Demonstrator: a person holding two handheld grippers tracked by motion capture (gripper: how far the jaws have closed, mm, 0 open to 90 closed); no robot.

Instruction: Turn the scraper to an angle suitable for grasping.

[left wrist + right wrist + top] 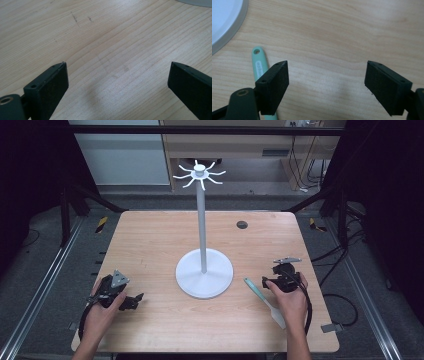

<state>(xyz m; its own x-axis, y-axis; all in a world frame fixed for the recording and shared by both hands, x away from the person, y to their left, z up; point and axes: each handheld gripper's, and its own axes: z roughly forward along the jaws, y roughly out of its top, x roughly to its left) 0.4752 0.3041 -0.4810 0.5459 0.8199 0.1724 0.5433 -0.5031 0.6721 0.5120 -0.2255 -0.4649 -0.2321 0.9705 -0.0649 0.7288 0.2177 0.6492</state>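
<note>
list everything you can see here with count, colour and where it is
spatula: 1, mint-green handle with a pale blade, lying flat on the table just left of the right gripper
hook stand: 1, white, round base at the table's middle, tall pole topped by a ring of curved hooks
table: 1, light wood
grommet: 1, dark, far part of the tabletop right of the pole
left gripper: 1, black, jaws open over bare wood, near left of the table
right gripper: 1, black, jaws open over bare wood, near right, beside the spatula
hands: 2, one on each gripper
</note>
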